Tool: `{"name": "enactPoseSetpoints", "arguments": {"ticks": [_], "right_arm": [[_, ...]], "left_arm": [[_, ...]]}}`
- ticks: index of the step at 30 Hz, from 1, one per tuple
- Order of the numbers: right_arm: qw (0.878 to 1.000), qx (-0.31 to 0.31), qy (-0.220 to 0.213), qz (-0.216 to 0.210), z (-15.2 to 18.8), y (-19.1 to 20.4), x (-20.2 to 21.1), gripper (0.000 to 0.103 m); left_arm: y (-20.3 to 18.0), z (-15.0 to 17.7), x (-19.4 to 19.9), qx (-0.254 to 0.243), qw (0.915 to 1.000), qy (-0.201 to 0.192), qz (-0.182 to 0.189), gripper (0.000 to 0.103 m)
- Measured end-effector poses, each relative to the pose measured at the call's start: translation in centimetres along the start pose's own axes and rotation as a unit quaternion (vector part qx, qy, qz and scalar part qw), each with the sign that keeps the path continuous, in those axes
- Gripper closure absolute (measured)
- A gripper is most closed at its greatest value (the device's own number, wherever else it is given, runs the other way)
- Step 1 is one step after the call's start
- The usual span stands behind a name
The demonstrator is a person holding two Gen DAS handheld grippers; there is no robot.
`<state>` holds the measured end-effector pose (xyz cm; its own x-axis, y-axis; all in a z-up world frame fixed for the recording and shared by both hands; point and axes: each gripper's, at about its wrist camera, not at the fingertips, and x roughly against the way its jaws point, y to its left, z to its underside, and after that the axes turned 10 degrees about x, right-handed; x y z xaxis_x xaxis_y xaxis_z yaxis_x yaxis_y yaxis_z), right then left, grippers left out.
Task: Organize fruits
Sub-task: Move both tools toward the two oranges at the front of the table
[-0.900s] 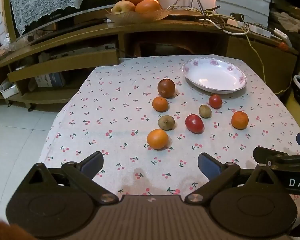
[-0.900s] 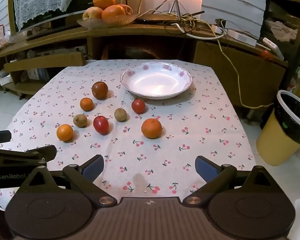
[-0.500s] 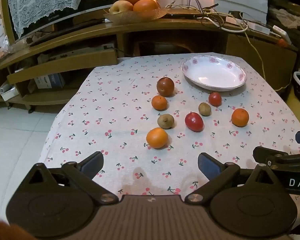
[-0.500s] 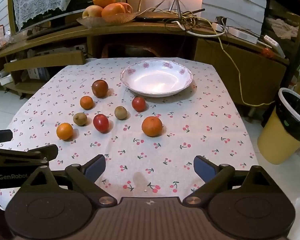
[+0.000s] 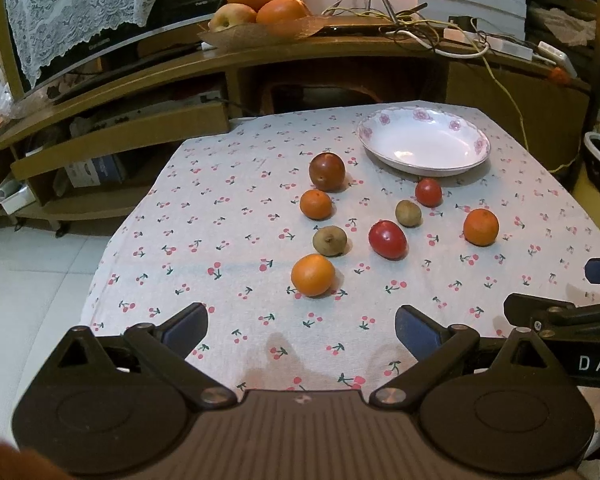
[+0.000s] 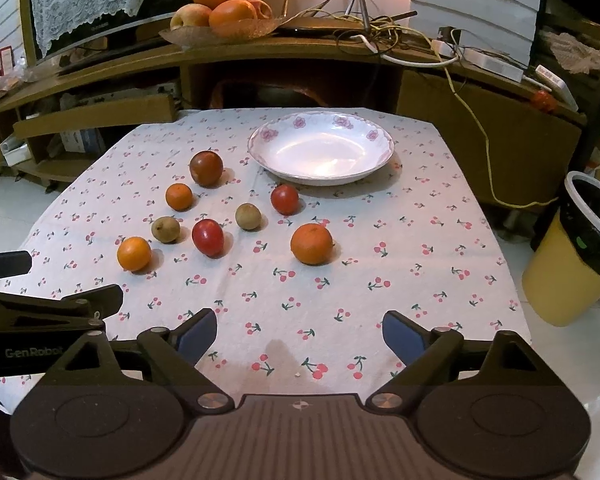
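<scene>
Several fruits lie on the cherry-print tablecloth: oranges, a red fruit, a small red one, brown kiwi-like fruits and a dark round fruit. An empty white floral plate stands at the far side. My left gripper is open and empty over the near edge. My right gripper is open and empty beside it, to its right.
A wooden shelf unit behind the table holds a fruit bowl and tangled cables. A yellow bin stands on the floor at the right. The table's left edge drops to white floor.
Both grippers have edged forward and slightly lower toward the fruits; the scene appears a little nearer. The jaws stay open and nothing on the table has moved.
</scene>
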<state>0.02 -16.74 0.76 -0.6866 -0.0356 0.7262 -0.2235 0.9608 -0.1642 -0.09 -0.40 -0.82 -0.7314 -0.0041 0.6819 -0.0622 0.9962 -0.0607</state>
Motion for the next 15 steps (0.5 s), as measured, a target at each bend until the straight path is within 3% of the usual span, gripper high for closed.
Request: {"name": "enactPoseSetpoints", "arguments": {"ticks": [7,12,15], "right_arm": [[1.0,0.005,0.006,-0.015,0.1,0.2,-0.5,0.016],[1.0,0.013,0.004,-0.023,-0.2,0.2,-0.5,0.016],[0.999,0.012,-0.001,-0.031,-0.8,-0.2,-0.5,0.017]], "left_arm": [[1.0,0.1,-0.4,0.008,0.999,-0.013,0.042,0.0],[0.4,-0.4,-1.9,-0.035,0.9991,-0.01,0.021,0.0],[0.3,-0.7,-3.2,-0.033,0.999,0.002,0.029,0.008]]}}
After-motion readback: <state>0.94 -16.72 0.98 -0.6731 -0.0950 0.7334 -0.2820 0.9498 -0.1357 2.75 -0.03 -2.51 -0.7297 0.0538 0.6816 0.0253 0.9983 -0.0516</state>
